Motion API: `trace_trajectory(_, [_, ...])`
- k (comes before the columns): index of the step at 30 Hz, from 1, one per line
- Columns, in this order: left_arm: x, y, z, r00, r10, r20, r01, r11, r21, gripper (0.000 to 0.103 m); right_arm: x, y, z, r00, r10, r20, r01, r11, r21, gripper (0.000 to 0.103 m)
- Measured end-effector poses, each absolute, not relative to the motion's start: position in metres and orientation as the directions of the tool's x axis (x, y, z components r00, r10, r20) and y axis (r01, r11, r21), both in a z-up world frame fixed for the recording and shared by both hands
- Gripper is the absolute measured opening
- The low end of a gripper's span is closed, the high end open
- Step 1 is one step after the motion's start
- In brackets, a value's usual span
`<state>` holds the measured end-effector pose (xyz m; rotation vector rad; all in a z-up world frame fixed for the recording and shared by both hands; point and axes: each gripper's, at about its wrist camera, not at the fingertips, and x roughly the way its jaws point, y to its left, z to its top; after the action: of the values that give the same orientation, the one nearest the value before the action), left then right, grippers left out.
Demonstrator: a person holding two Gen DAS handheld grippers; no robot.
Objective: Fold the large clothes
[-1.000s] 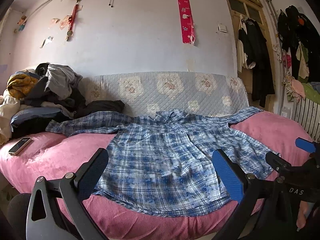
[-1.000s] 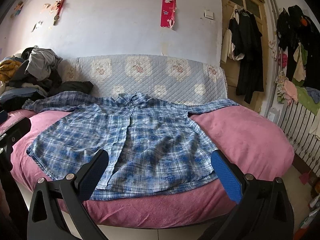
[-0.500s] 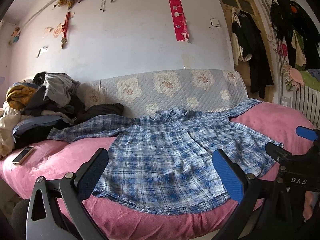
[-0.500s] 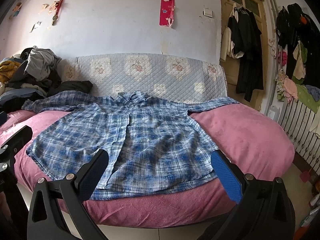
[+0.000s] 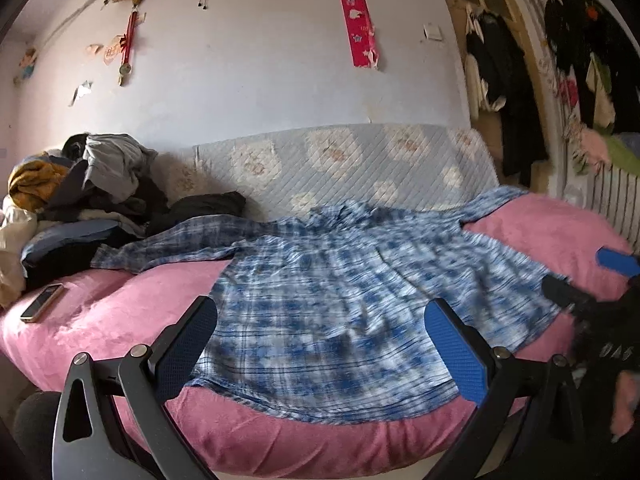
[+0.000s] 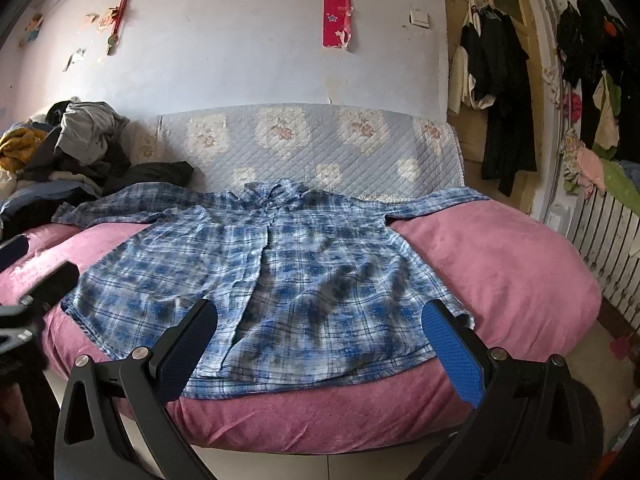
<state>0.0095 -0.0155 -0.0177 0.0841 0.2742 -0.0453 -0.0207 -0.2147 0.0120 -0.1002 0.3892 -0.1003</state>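
Your sofa [image 6: 500, 264], under its pink cover, fills both views from side to side, with a quilted floral throw [image 6: 320, 148] draped over the backrest. A heap of clothes [image 5: 80, 184] sits piled at the sofa's far left end, and a phone [image 5: 42, 302] lies on the pink just in front of that heap.

The shirt [image 6: 272, 276], a blue and white plaid, lies spread flat and face up on the seat, unfolded. Its collar sits against the foot of the throw and its button placket runs down the middle toward you. Both sleeves stretch out sideways: the left one reaches toward the clothes heap, the right one lies along the base of the backrest. The hem runs close along the sofa's front edge and hangs slightly over it near the middle. The cloth is lightly rippled, and dark shadows fall across the lower half.

To the right of the shirt you have a broad bare stretch of pink; to the left, a narrower strip between the shirt and the phone.

Your left gripper [image 5: 332, 344] hovers in front of the hem, fingers spread wide, holding nothing. Your right gripper [image 6: 320, 340] does likewise, spread wide and empty, over the front edge near the hem.
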Motion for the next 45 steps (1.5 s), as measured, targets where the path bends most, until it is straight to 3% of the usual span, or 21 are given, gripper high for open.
trace_trajectory(8, [0.013, -0.013, -0.038, 0.944, -0.037, -0.328, 0.070, 0.993, 0.091, 0.095, -0.004, -0.235, 0.004, 0.890, -0.132, -0.436, 0.092, 0.989, -0.112, 0.103])
trace_trajectory(10, [0.017, -0.011, -0.040, 0.936, -0.040, -0.351, 0.067, 0.996, 0.066, 0.085, -0.001, -0.238, 0.005, 0.883, -0.107, -0.456, 0.068, 0.992, -0.102, 0.103])
trace_trajectory(12, [0.025, -0.010, -0.043, 0.922, -0.045, -0.385, 0.072, 0.996, 0.055, 0.067, 0.009, -0.241, 0.007, 0.866, -0.064, -0.496, 0.032, 0.997, -0.074, 0.103])
trace_trajectory(14, [0.036, -0.010, -0.046, 0.908, -0.047, -0.416, 0.080, 0.995, 0.062, 0.058, 0.019, -0.246, 0.009, 0.847, -0.026, -0.531, -0.001, 0.999, -0.050, 0.103])
trace_trajectory(19, [0.043, -0.011, -0.061, 0.892, -0.010, -0.452, 0.071, 0.990, 0.119, 0.056, 0.035, -0.265, -0.003, 0.823, -0.022, -0.567, 0.046, 0.999, 0.028, 0.102])
trace_trajectory(22, [0.044, -0.002, -0.079, 0.869, -0.002, -0.496, 0.059, 0.993, 0.099, 0.056, 0.046, -0.270, -0.034, 0.765, 0.009, -0.644, 0.058, 0.995, 0.083, 0.083])
trace_trajectory(23, [0.045, 0.002, -0.085, 0.861, -0.007, -0.509, 0.055, 0.995, 0.079, 0.056, 0.048, -0.270, -0.043, 0.752, 0.028, -0.659, 0.050, 0.994, 0.098, 0.076])
trace_trajectory(25, [0.045, 0.011, -0.093, 0.852, -0.026, -0.523, 0.047, 0.998, 0.028, 0.055, 0.048, -0.267, -0.059, 0.729, 0.057, -0.682, 0.033, 0.992, 0.119, 0.073])
trace_trajectory(31, [0.046, 0.022, -0.107, 0.812, -0.114, -0.572, 0.045, 0.990, -0.133, 0.055, 0.035, -0.264, -0.067, 0.733, 0.139, -0.666, 0.022, 0.974, 0.227, 0.073])
trace_trajectory(35, [0.049, 0.034, -0.119, 0.772, -0.192, -0.606, 0.015, 0.958, -0.285, 0.055, 0.034, -0.269, -0.075, 0.711, 0.133, -0.690, 0.078, 0.961, 0.266, 0.051])
trace_trajectory(37, [0.056, 0.040, -0.129, 0.732, -0.256, -0.631, 0.004, 0.928, -0.372, 0.053, 0.038, -0.273, -0.084, 0.691, 0.174, -0.701, 0.086, 0.944, 0.319, 0.050])
trace_trajectory(39, [0.060, 0.045, -0.135, 0.713, -0.294, -0.637, -0.013, 0.902, -0.431, 0.044, 0.038, -0.273, -0.085, 0.697, 0.173, -0.696, 0.083, 0.945, 0.318, 0.050])
trace_trajectory(45, [0.070, 0.063, -0.141, 0.705, -0.382, -0.597, -0.053, 0.812, -0.582, 0.043, 0.042, -0.285, -0.088, 0.699, 0.217, -0.682, 0.105, 0.911, 0.399, 0.050])
